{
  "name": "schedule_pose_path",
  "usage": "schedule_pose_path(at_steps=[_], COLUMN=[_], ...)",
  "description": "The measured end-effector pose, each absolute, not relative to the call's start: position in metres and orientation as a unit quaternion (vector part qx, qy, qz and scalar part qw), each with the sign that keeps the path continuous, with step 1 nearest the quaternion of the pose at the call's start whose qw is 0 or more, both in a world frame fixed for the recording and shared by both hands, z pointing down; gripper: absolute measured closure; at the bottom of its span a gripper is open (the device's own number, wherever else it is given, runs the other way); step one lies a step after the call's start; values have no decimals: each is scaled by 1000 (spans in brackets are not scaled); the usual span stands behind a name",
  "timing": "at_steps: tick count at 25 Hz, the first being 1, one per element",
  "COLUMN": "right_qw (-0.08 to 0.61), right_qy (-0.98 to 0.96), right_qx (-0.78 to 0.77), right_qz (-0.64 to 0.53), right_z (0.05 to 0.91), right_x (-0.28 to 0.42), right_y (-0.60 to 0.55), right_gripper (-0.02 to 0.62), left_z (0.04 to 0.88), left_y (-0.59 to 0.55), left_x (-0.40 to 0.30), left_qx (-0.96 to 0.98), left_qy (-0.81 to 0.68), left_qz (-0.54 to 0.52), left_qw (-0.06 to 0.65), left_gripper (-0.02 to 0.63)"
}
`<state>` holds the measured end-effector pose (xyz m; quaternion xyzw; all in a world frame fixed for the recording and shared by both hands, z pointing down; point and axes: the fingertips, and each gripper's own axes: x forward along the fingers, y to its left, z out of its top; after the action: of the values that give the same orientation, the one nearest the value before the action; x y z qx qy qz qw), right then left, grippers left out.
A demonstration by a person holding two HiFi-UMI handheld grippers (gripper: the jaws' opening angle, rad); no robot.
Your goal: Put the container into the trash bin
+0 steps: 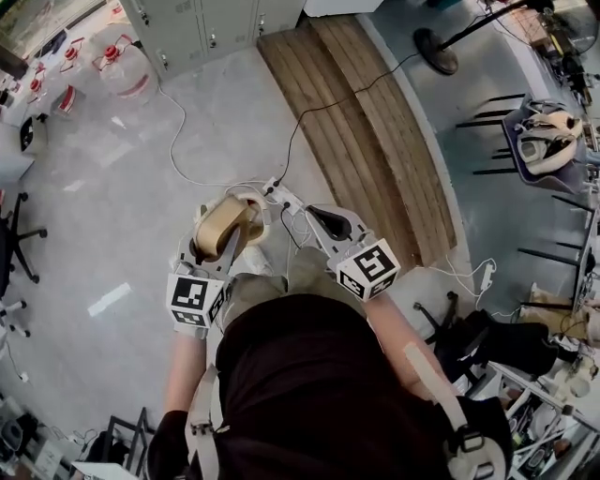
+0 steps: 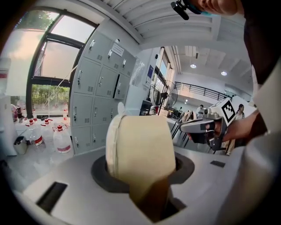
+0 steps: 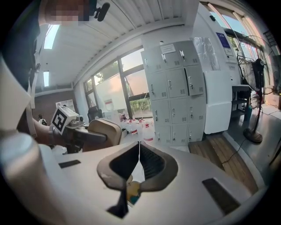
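A tan, round paper container (image 1: 214,223) with a pale rim is held in front of the person's body, and my left gripper (image 1: 234,230) is shut on it. In the left gripper view the container (image 2: 140,154) fills the middle and hides the jaw tips. My right gripper (image 1: 307,213) is beside it on the right, a short gap away. Its jaws are shut, with nothing between them. In the right gripper view the shut tips of the right gripper (image 3: 139,151) meet, and the container (image 3: 104,132) shows at the left. No trash bin is in any view.
Grey floor lies ahead, with white and black cables (image 1: 281,159) crossing it and wooden planks (image 1: 366,122) to the right. Water jugs (image 1: 122,70) and grey lockers (image 1: 206,28) stand at the back. An office chair (image 1: 19,234) is on the left, and a fan base (image 1: 436,52) and cluttered desks on the right.
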<state>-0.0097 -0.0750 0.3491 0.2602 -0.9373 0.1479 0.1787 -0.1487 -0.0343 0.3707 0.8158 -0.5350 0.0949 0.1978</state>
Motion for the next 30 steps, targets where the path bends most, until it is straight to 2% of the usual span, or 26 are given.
schedule_pose_path(at_steps=[12,30], right_qw=[228,278], right_qy=[-931,-907], right_qx=[227,222], right_qz=[172,223], right_z=[403,480], right_x=[-14,32], right_y=[-79,-79], right_gripper=[580,580], left_z=[448,587], left_y=[-27,-31], left_x=[-147,-129], left_qx=[783,720], left_qy=[-543,-546], left_qz=[134,183], left_qw=[274,387], left_gripper=[428,427])
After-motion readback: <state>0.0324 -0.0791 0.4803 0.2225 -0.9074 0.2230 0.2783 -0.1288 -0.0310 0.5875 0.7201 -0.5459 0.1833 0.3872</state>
